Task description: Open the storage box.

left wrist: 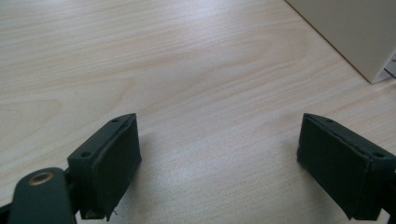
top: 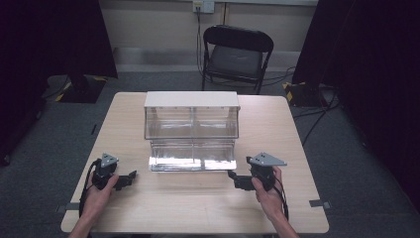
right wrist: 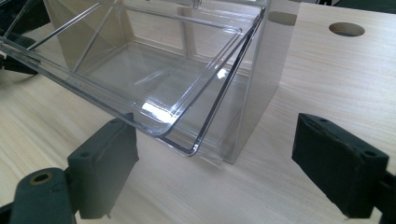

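Work seems not begun: the clear plastic bin with white top (top: 191, 130) stands mid-worktop (top: 208, 208), lower drawer tilted open, while left gripper (top: 130, 177) and right gripper (top: 233, 176) rest wide and empty beside it.

A: High view: both forearms cut off at the bottom edge. Left hand-held gripper (top: 130, 177) jaws too small to read there.

B: Left gripper view: beige bin wall (left wrist: 355, 32) clipped at upper right corner. Right gripper view: clear bin (right wrist: 154, 79) cut off at top and left; clear walls blur what's behind.
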